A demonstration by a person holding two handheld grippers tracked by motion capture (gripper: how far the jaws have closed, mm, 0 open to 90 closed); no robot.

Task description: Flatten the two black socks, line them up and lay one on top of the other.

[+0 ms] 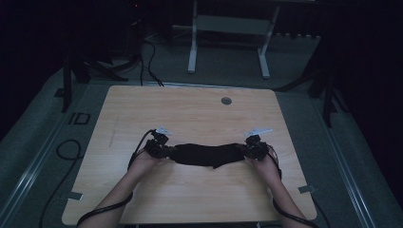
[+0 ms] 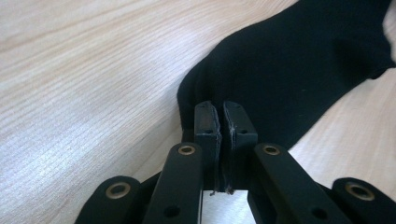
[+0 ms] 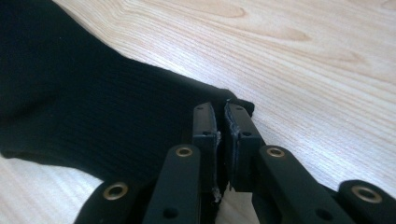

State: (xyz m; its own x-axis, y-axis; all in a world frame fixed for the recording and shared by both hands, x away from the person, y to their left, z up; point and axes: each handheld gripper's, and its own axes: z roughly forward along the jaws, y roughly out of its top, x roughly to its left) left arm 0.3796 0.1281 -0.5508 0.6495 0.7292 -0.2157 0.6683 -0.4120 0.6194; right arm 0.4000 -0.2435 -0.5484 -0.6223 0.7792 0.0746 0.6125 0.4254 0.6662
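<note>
Black cloth [image 1: 206,155] is pinched at each end by left hand-held gripper [image 1: 161,151] and right hand-held gripper [image 1: 252,148]; both should lower evenly, keeping it taut onto the table [image 1: 190,114].

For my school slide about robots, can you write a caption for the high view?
Two hand-held grippers, left gripper and right gripper, pinch opposite ends of a black cloth over a wooden table.

A cloth [image 1: 205,155] lies on the table [image 1: 190,114], a gripper at each end.
</note>
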